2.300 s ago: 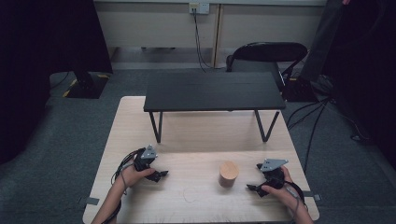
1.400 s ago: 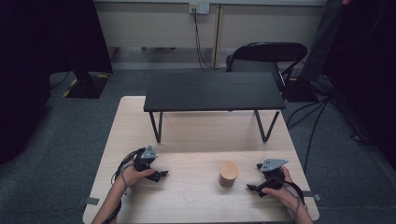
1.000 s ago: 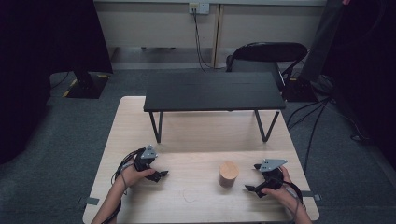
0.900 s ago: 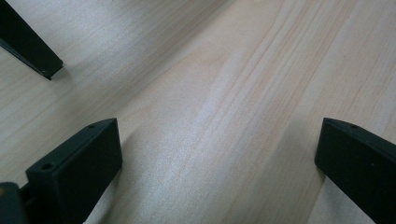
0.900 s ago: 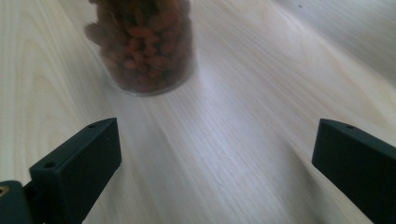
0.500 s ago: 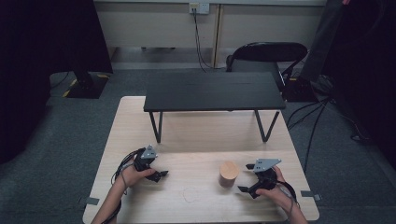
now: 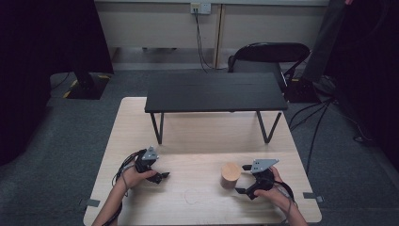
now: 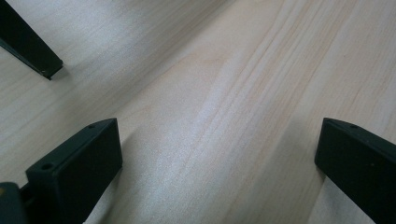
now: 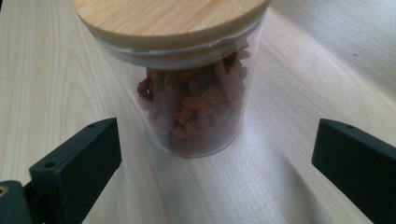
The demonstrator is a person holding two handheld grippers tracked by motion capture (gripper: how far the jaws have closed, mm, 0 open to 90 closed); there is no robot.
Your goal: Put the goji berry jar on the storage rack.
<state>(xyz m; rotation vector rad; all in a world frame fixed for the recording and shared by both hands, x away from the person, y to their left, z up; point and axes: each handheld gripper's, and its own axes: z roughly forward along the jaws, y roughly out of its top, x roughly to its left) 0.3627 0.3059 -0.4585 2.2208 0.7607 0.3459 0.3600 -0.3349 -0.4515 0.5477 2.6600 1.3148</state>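
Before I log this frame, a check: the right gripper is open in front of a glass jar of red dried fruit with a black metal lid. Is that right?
Not quite: the lid is light wood, not black metal, as the right gripper view shows. The rest holds: the right gripper is open in front of the glass jar of red dried fruit.

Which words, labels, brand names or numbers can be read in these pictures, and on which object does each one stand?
There are none: the jar, its wooden lid and the black jaws of the right gripper carry no print.
A faint reddish mark on the table near its front edge is too small to read.
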